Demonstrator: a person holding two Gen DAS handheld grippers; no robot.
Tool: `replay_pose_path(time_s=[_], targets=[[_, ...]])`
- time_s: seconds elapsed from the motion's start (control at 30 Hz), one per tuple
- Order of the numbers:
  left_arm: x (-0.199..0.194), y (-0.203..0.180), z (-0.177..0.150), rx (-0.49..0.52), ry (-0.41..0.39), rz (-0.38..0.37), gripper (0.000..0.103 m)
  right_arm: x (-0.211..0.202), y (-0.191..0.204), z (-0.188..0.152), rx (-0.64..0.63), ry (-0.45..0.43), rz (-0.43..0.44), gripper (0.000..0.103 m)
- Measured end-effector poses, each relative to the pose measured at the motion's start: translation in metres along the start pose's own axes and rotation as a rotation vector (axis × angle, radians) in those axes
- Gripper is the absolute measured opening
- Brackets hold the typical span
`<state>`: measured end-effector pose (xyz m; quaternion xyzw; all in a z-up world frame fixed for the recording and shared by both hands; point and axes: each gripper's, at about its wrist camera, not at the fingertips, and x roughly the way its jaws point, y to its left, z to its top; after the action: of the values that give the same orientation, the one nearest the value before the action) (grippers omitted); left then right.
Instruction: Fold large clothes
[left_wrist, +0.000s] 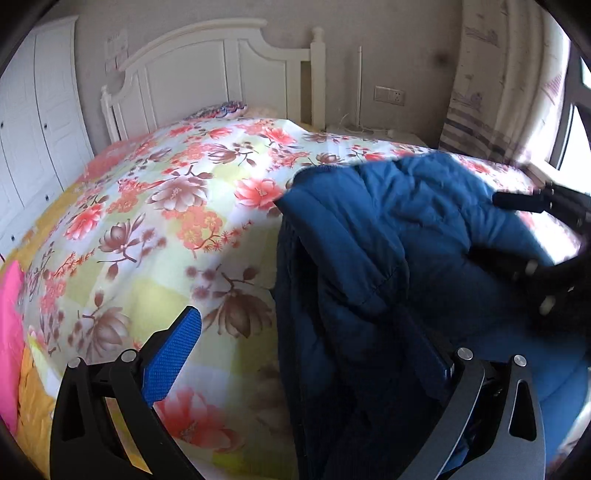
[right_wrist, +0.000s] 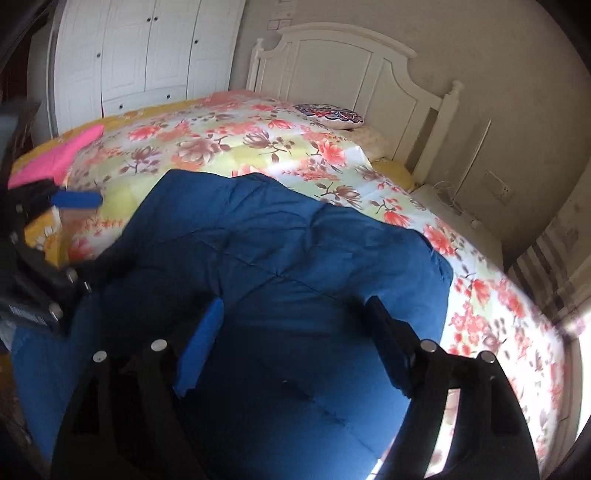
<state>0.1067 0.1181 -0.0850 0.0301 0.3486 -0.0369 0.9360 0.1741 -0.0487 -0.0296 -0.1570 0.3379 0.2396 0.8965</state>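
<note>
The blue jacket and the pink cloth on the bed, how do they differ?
The blue jacket is quilted, bulky and lies between the grippers; the pink cloth looks thin and smooth and lies apart at the bed's edge. The jacket shows far larger than the cloth. Both rest on the floral bedspread.

A quilted puffer jacket (right_wrist: 280, 258) of deep blue, darker navy along its folded edge, lies on a bedspread (left_wrist: 177, 206) printed with coral-red and brown blossoms over pale yellow-green and white squares. Beyond the jacket stands a plain white panelled wooden headboard (right_wrist: 332, 62), and beside the bedspread's far edge lies a bright pink cloth (right_wrist: 59, 155). The gripper pads (left_wrist: 173, 354) are textured royal blue on black arms.
</note>
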Motion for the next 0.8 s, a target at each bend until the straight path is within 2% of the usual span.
replay_pose_path(time_s=[0.03, 0.1, 0.13, 0.2, 0.27, 0.33, 0.4, 0.47, 0.53, 0.6, 0.67, 0.73, 0.8], targets=[[0.0, 0.002, -0.004, -0.02, -0.012, -0.008, 0.099, -0.002, -0.001, 0.0, 0.004, -0.001, -0.002, 0.077], [0.0, 0.008, -0.007, -0.058, -0.004, -0.029, 0.099, -0.012, 0.009, 0.002, -0.032, 0.006, -0.061, 0.078], [-0.005, 0.009, -0.007, -0.054, 0.002, -0.014, 0.099, -0.022, 0.015, 0.003, -0.048, -0.001, -0.076, 0.078], [-0.019, 0.007, -0.01, -0.037, -0.009, 0.008, 0.099, -0.051, 0.033, -0.003, -0.091, -0.056, -0.048, 0.079], [-0.028, 0.006, -0.018, -0.013, -0.019, 0.01, 0.099, -0.072, 0.049, -0.019, -0.132, -0.091, -0.016, 0.085], [-0.026, 0.009, -0.028, -0.024, -0.018, -0.011, 0.099, -0.061, 0.062, -0.039, -0.164, -0.028, -0.007, 0.085], [-0.019, 0.012, -0.033, -0.057, 0.004, -0.037, 0.099, -0.059, 0.061, -0.058, -0.099, -0.09, -0.015, 0.086], [-0.021, 0.01, -0.034, -0.051, -0.002, -0.035, 0.099, -0.067, 0.061, -0.063, -0.077, -0.097, -0.022, 0.086], [-0.025, 0.006, -0.033, -0.023, -0.012, -0.007, 0.099, -0.079, 0.068, -0.061, -0.094, -0.09, -0.049, 0.084], [-0.027, 0.007, -0.034, -0.028, -0.008, -0.016, 0.099, -0.093, 0.08, -0.064, -0.141, -0.124, -0.055, 0.084], [-0.027, 0.011, -0.037, -0.05, -0.001, -0.037, 0.099, -0.092, 0.09, -0.075, -0.173, -0.117, -0.055, 0.082], [-0.027, 0.011, -0.04, -0.054, 0.005, -0.051, 0.099, -0.085, 0.085, -0.089, -0.141, -0.106, -0.023, 0.081], [-0.03, 0.01, -0.039, -0.042, 0.016, -0.058, 0.099, -0.088, 0.076, -0.09, -0.115, -0.094, 0.019, 0.081]])
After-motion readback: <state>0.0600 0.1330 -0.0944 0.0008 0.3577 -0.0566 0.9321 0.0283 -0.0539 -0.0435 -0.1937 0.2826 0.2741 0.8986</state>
